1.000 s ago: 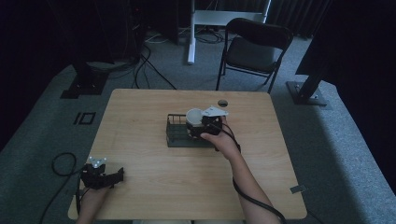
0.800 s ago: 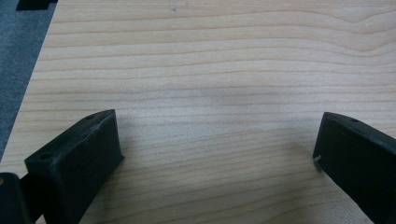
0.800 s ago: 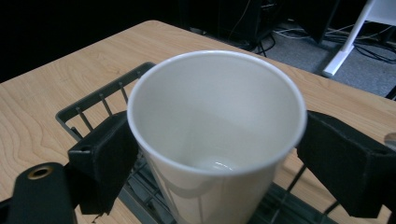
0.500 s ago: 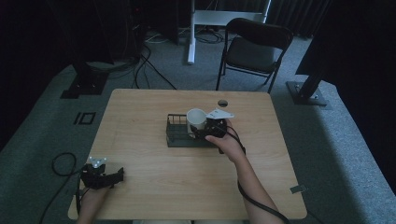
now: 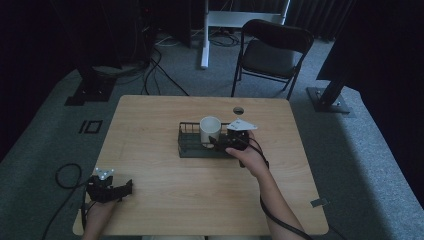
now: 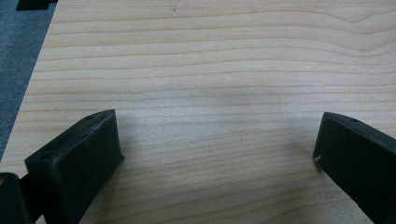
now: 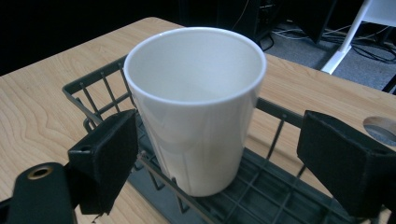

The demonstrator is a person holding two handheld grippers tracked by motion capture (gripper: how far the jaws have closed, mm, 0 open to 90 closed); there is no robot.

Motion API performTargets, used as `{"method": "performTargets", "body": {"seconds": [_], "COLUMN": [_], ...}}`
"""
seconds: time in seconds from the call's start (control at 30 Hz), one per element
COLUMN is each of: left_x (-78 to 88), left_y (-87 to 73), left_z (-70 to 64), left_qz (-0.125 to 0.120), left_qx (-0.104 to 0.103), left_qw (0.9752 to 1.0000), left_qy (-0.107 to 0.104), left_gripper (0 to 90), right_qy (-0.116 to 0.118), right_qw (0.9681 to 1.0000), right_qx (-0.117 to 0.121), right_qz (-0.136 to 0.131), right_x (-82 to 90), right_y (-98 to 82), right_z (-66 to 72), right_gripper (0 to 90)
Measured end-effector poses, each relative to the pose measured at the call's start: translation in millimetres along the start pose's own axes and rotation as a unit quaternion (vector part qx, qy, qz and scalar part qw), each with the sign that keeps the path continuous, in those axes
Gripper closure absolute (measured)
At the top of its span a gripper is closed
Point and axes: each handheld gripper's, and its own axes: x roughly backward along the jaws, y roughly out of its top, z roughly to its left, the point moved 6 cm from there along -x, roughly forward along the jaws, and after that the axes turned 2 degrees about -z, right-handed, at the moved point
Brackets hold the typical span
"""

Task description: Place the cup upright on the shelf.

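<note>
Wooden table amid dark carpeted room

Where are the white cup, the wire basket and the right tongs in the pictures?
white cup (image 7: 196, 116), right gripper view, on its outer wall.
wire basket (image 5: 186, 131), high view, on its left rim.
right tongs (image 5: 216, 143), high view, midway between the tips.
</note>
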Motion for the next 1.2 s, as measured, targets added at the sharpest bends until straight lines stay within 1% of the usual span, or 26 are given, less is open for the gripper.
{"method": "performTargets", "body": {"seconds": [0.27,0.33,0.57,0.67,0.73,0.77,0.8,0.83,1.03,1.2], "left_x": [0.0,0.0,0.0,0.0,0.0,0.0,0.0,0.0,0.0,0.0], "left_y": [0.0,0.0,0.0,0.0,0.0,0.0,0.0,0.0,0.0,0.0], "left_z": [0.0,0.0,0.0,0.0,0.0,0.0,0.0,0.0,0.0,0.0], "left_qz": [0.0,0.0,0.0,0.0,0.0,0.0,0.0,0.0,0.0,0.0], "left_qx": [0.0,0.0,0.0,0.0,0.0,0.0,0.0,0.0,0.0,0.0], "left_qw": [1.0,1.0,1.0,1.0,1.0,1.0,1.0,1.0,1.0,1.0], "left_qy": [0.0,0.0,0.0,0.0,0.0,0.0,0.0,0.0,0.0,0.0], "left_gripper": [1.0,1.0,1.0,1.0,1.0,0.9,1.0,1.0,1.0,1.0], "right_qy": [-0.005,-0.007,-0.015,-0.025,-0.031,-0.031,-0.035,-0.037,-0.043,-0.049], "right_qw": [0.9999,0.9999,0.9998,0.9994,0.9993,0.9993,0.999,0.9989,0.9984,0.998], "right_qx": [-0.009,-0.006,-0.01,-0.014,-0.015,-0.015,-0.019,-0.022,-0.028,-0.032], "right_qz": [-0.007,-0.005,-0.011,-0.018,-0.018,-0.018,-0.02,-0.021,-0.022,-0.022], "right_x": [12.0,14.5,24.8,32.8,36.8,36.8,40.6,42.5,53.5,63.0], "right_y": [-2.6,-4.4,-7.1,-7.0,-7.9,-7.9,-8.8,-9.2,-13.9,-21.4], "right_z": [-9.6,-11.9,-19.5,-28.7,-33.7,-33.7,-38.6,-40.6,-49.5,-56.8], "right_gripper": [12.7,12.7,12.7,12.7,12.7,12.7,12.7,12.7,12.7,12.7]}}
